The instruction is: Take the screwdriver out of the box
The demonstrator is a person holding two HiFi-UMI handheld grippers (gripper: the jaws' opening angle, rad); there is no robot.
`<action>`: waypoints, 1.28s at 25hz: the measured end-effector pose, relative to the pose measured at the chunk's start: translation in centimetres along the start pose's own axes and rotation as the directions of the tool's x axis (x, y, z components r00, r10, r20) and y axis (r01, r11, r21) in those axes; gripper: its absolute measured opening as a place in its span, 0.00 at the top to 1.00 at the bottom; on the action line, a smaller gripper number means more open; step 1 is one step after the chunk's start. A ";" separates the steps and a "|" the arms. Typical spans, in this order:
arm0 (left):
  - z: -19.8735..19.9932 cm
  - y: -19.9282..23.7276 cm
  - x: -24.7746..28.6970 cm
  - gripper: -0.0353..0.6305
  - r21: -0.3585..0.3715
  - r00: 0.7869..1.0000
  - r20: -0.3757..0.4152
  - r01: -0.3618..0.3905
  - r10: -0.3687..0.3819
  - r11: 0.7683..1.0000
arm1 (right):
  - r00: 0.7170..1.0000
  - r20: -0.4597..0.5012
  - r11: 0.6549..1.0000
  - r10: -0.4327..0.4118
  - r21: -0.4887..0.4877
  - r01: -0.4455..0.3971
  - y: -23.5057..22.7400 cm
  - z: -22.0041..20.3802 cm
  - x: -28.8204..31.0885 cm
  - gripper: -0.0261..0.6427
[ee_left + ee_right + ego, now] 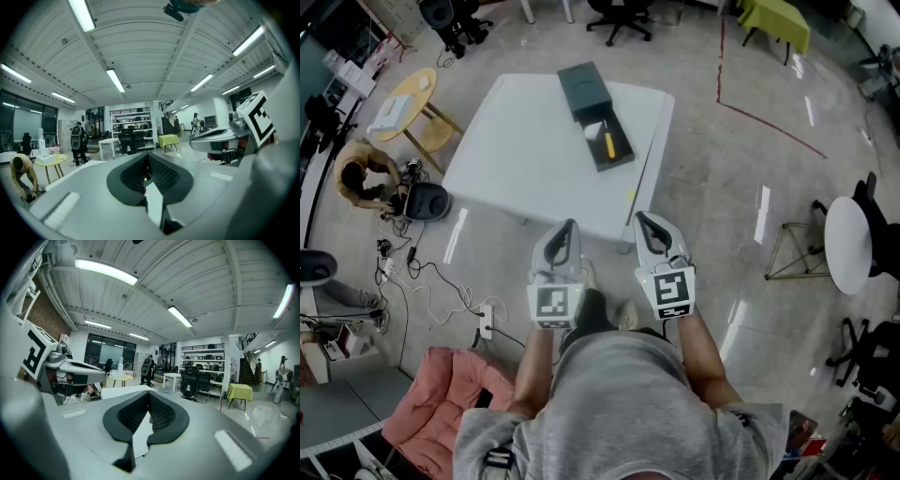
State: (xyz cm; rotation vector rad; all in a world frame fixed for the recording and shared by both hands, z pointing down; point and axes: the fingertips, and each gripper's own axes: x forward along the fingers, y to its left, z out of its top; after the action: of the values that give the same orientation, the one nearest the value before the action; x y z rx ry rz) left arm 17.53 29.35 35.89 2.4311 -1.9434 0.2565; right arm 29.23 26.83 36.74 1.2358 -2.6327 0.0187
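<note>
The yellow-handled screwdriver (pixel 609 145) lies in the pulled-out tray (pixel 623 156) of the dark box (pixel 584 86). The box sits at the far edge of the white table (pixel 516 159), toward its right side. The person stands just off the table's near edge, holding the left gripper (pixel 569 225) and right gripper (pixel 641 217) side by side. Both have their jaws pressed together on nothing, well apart from the box.

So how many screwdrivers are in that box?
1: a yellow-handled screwdriver lies in the open half of the dark box on the white table. The closed half may hide more.
</note>
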 end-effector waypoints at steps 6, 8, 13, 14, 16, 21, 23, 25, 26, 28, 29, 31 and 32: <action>-0.6 3.8 3.7 0.93 -0.011 1.000 -0.004 0.008 -0.008 1.000 | 1.000 0.001 1.000 -0.001 -0.014 0.001 -0.4 0.6 5.1 0.96; -0.8 5.0 5.0 0.93 -0.012 1.000 -0.011 0.016 -0.016 1.000 | 1.000 -0.011 1.000 -0.003 -0.017 0.003 -0.4 0.8 6.8 0.96; -1.0 8.2 8.3 0.93 -0.017 0.998 -0.026 0.061 -0.061 0.998 | 0.998 -0.054 1.000 -0.020 0.023 0.022 -0.4 1.0 11.6 0.95; -1.1 9.0 8.9 0.93 -0.022 0.997 -0.027 0.073 -0.074 0.997 | 0.998 -0.062 0.999 -0.026 0.026 0.028 -0.3 1.2 12.6 0.95; -1.2 10.3 10.1 0.93 -0.024 0.994 -0.029 0.101 -0.101 0.995 | 0.996 -0.077 0.999 -0.043 0.028 0.046 -0.3 1.4 14.4 0.95; -1.2 12.7 12.9 0.93 -0.022 0.985 -0.032 0.169 -0.170 0.985 | 0.988 -0.112 0.993 -0.107 0.038 0.112 -0.9 1.7 18.0 0.95; -1.3 13.4 14.0 0.93 -0.021 0.978 -0.030 0.206 -0.207 0.978 | 0.983 -0.128 0.989 -0.132 0.052 0.140 -1.2 1.5 19.3 0.95; -1.4 14.1 15.1 0.93 -0.020 0.971 -0.026 0.239 -0.239 0.971 | 0.978 -0.147 0.985 -0.151 0.058 0.161 -1.3 1.2 20.6 0.95; -1.5 14.4 15.5 0.93 -0.021 0.967 -0.025 0.253 -0.253 0.967 | 0.975 -0.157 0.984 -0.157 0.059 0.168 -1.3 1.1 21.2 0.95; -1.8 15.1 16.3 0.93 -0.022 0.961 -0.026 0.273 -0.274 0.962 | 0.970 -0.180 0.982 -0.164 0.063 0.178 -1.3 0.6 22.2 0.95; -1.9 15.4 16.7 0.93 -0.024 0.960 -0.029 0.280 -0.280 0.960 | 0.967 -0.192 0.981 -0.167 0.065 0.182 -1.4 0.4 22.7 0.95; -2.2 15.9 17.6 0.93 -0.034 0.957 -0.033 0.286 -0.287 0.958 | 0.962 -0.214 0.980 -0.172 0.065 0.190 -1.7 -0.1 23.5 0.95; -2.4 16.1 18.0 0.93 -0.035 0.956 -0.033 0.289 -0.290 0.957 | 0.959 -0.223 0.979 -0.175 0.064 0.193 -1.9 -0.4 23.9 0.95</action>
State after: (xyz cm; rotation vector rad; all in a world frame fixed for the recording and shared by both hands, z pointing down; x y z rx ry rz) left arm 5.41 8.57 39.38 2.6257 -1.5349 0.2613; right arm 15.95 7.53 42.07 1.4156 -2.3452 0.2235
